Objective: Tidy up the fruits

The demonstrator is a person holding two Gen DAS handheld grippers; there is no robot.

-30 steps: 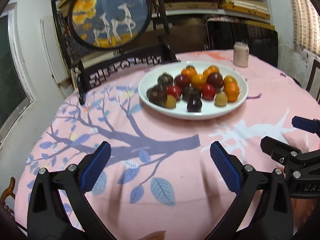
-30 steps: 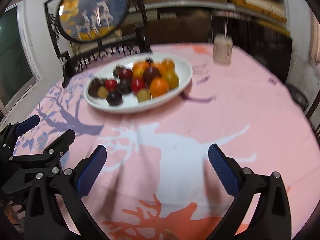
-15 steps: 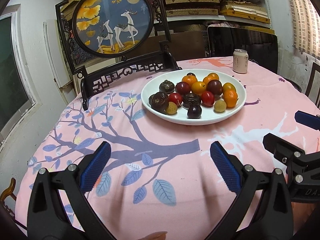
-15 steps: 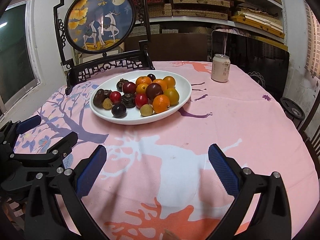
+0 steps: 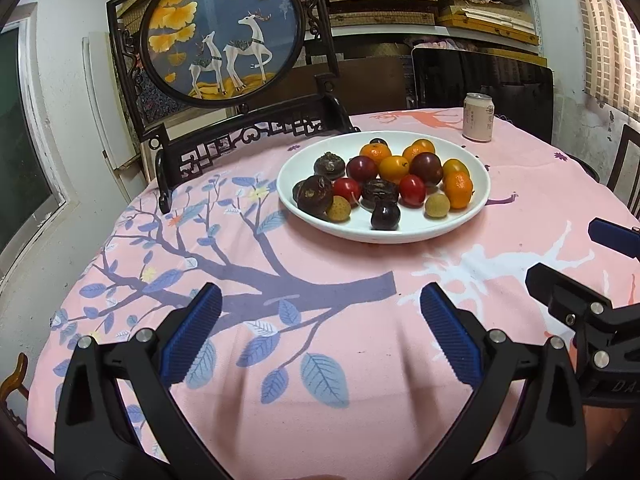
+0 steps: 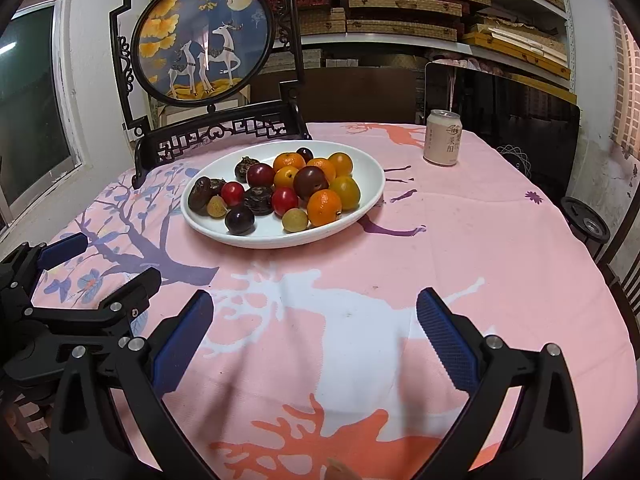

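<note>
Both my left tongs (image 5: 320, 320) and right tongs (image 6: 314, 320) hang spread wide and empty, well short of the white oval ceramic plate (image 6: 362, 200). On it, small round mixed fruits (image 6: 280, 190) look light, smooth, bruisable; I'd pinch each gently across its middle.

right tongs (image 5: 600, 256): cut off at 3 o'clock edge, left wrist view | left tongs (image 6: 80, 264): cut off at 9 o'clock edge, right wrist view | can (image 6: 442, 137): print too small to read | plate (image 5: 472, 216): back fruits partly hidden
</note>
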